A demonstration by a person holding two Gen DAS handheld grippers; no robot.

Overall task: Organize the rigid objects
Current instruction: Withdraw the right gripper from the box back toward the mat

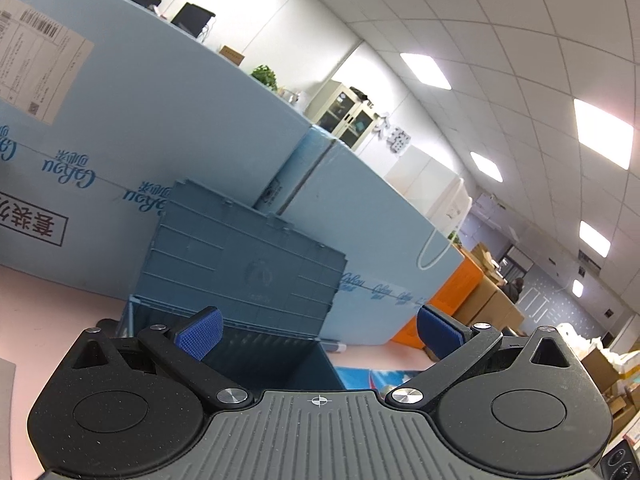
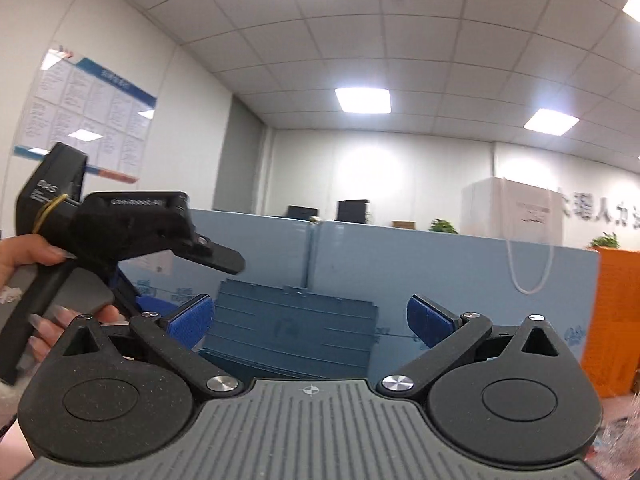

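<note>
A blue plastic crate [image 1: 240,276] stands on the pink table against a light-blue partition, its hinged lid raised and leaning back. My left gripper [image 1: 320,332] hovers just in front of the crate's dark opening, open, with nothing between its blue pads [image 1: 200,338]. My right gripper [image 2: 310,320] points level at the same crate [image 2: 292,328] from further back, jaws wide open and empty. In the right wrist view the left gripper's black body [image 2: 132,228] shows at the left, held by a person's hand [image 2: 24,256]. No loose object to sort is visible.
Light-blue partition panels [image 1: 160,128] wall off the table's far side. An orange box [image 2: 616,320] stands at the right. A dark marker-like item [image 1: 334,347] lies on the pink tabletop [image 1: 48,312] by the crate. Cardboard boxes fill the room beyond.
</note>
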